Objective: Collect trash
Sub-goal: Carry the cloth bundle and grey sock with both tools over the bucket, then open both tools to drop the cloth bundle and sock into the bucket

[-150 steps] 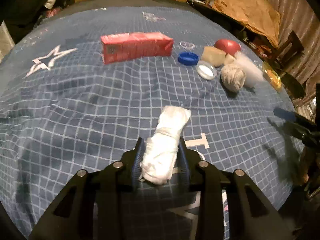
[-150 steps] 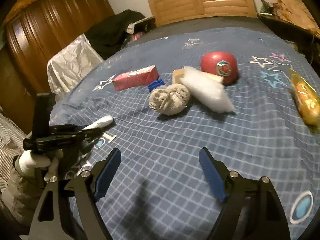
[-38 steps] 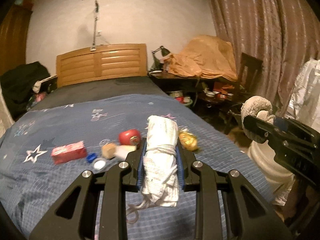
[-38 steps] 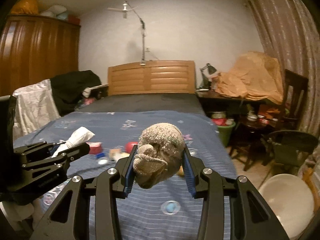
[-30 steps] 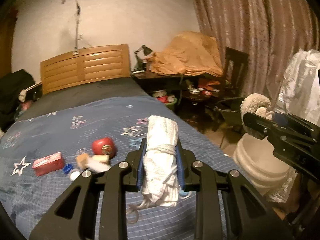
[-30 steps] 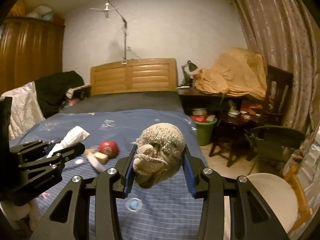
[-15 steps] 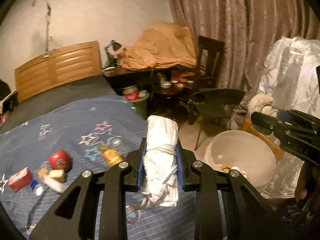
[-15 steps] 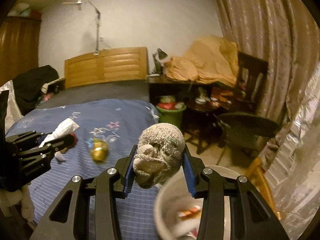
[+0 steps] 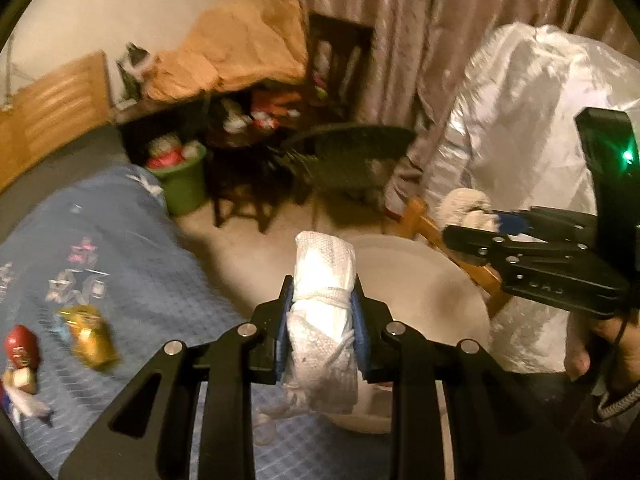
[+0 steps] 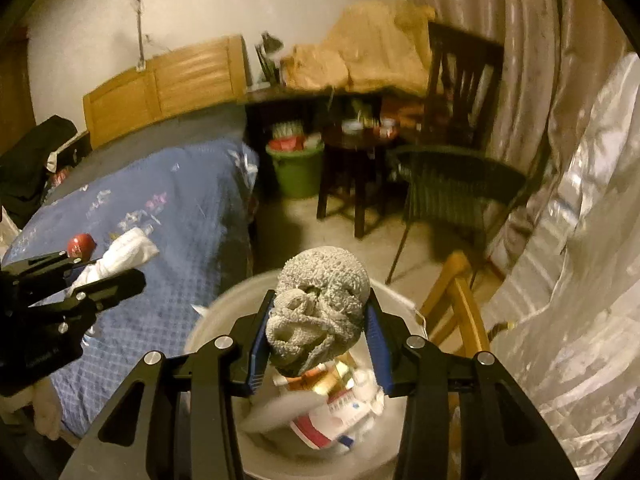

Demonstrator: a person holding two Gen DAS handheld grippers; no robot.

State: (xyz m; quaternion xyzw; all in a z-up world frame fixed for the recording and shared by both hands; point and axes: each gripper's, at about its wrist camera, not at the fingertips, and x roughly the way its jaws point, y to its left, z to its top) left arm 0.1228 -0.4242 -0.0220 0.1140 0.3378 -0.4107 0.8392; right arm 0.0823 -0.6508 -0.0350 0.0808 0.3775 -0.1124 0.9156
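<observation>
Here, at left, the left gripper (image 9: 322,330) is clamped on a white tissue bundle (image 9: 323,320) above the bed edge (image 9: 168,292); at right, the right gripper (image 10: 318,342) is clamped on a grey rag ball (image 10: 320,308) directly over the white bucket (image 10: 224,312); wrappers (image 10: 332,400) lie inside.

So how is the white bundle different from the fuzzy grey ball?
The white bundle is long and tied round with a strip; the fuzzy grey ball is round and knobbly. The left gripper grips the bundle; the right gripper grips the ball. Both are soft, squeezed between blue pads, near the white bucket.
</observation>
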